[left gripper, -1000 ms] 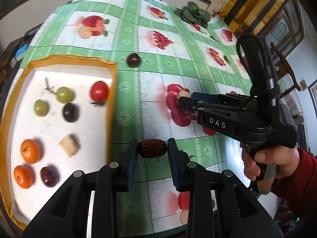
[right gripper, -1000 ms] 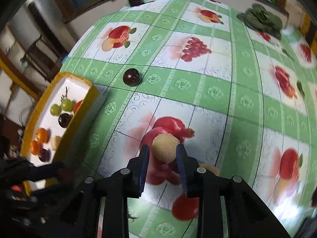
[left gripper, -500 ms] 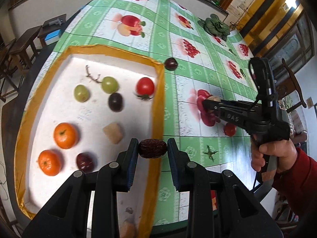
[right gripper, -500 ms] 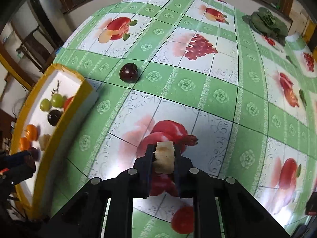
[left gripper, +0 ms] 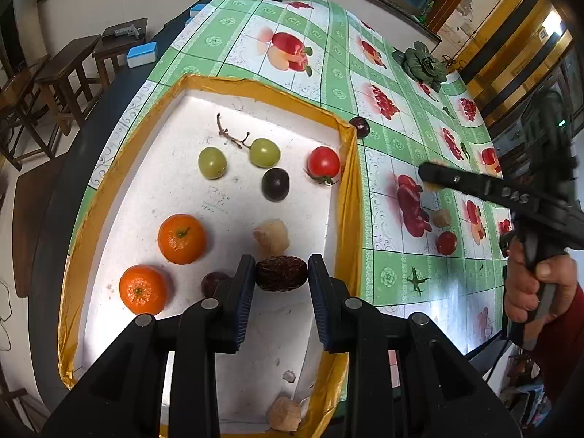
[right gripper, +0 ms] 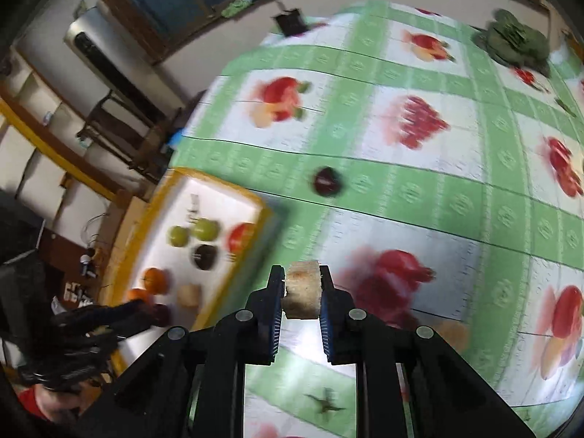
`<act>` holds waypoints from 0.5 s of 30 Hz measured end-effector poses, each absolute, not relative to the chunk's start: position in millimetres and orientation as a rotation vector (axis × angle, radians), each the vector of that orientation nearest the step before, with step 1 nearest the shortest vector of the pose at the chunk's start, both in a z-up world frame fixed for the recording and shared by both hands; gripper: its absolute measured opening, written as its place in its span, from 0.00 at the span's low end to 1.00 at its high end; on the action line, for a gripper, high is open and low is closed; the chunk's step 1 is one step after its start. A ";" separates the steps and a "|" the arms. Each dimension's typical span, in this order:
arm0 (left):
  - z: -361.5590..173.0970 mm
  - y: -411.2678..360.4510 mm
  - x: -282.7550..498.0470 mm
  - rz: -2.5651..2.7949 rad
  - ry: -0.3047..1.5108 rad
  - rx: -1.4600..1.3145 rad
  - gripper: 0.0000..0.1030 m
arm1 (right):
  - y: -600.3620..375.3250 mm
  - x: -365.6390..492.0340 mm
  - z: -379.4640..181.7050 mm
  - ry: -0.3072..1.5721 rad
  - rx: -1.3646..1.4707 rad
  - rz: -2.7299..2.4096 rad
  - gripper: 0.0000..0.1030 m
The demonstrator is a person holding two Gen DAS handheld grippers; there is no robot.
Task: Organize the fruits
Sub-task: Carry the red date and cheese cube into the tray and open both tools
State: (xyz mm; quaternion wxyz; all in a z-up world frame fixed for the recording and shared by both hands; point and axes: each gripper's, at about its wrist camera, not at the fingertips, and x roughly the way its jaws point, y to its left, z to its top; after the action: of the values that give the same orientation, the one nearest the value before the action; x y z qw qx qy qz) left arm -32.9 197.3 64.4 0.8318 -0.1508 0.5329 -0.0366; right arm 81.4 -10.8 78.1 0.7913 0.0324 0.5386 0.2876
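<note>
Currently the left gripper is clamped on a dark red date, pads pressing both ends, held over the near part of the yellow-rimmed tray. Inside the tray: two oranges at the near left, a dark red fruit partly hidden behind the left finger, a pale chunk just beyond the date, a dark plum mid-tray, a tomato by the right rim, two green grapes toward the far side with a bare stem next to them. Right gripper is closed on a tan cork-like chunk, lifted above the green fruit-print tablecloth to the right of the tray. Still on the cloth right of the tray: a dark plum just off the far right corner, a second tan chunk, a small red fruit. A hand in a red sleeve holds the right gripper's handle. Right wrist view is motion-blurred.
</note>
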 end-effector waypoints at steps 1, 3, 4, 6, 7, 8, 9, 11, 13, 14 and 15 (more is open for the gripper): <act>63.3 198.3 -33.3 -0.079 1.132 -0.322 0.26 | -3.0 79.3 81.4 1.158 0.072 0.641 0.17; 63.0 200.4 -34.9 -0.081 1.131 -0.323 0.26 | 15.3 72.9 87.4 1.156 0.062 0.685 0.17; 62.4 201.3 -35.7 -0.082 1.131 -0.324 0.26 | 23.8 69.8 89.1 1.157 0.053 0.705 0.17; 60.5 203.3 -37.3 -0.084 1.133 -0.328 0.26 | 42.8 62.8 89.4 1.163 0.027 0.742 0.17; 58.1 204.5 -38.9 -0.084 1.139 -0.331 0.26 | 51.9 60.2 88.2 1.172 0.017 0.757 0.17; 56.0 205.8 -40.2 -0.083 1.144 -0.333 0.26 | 58.0 57.9 87.0 1.181 0.013 0.769 0.17; 54.7 206.2 -41.9 -0.083 1.149 -0.334 0.26 | 65.4 55.6 85.2 1.191 0.011 0.783 0.17; 51.2 208.0 -45.5 -0.079 1.161 -0.331 0.26 | 75.6 53.8 82.7 1.206 0.018 0.802 0.17; 47.4 211.6 -49.5 -0.074 1.168 -0.340 0.26 | 84.5 52.4 80.0 1.220 0.031 0.819 0.17; 47.4 212.6 -50.8 -0.073 1.164 -0.341 0.26 | 88.9 52.3 78.3 1.228 0.036 0.825 0.17; 47.6 213.7 -51.8 -0.072 1.162 -0.341 0.26 | 94.8 52.5 76.3 1.235 0.034 0.830 0.17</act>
State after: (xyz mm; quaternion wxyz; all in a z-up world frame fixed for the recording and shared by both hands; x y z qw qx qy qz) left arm -51.8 213.7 47.6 0.8215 -0.1604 0.5462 -0.0339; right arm 52.5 94.8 76.3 0.7356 0.0156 0.5620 0.3779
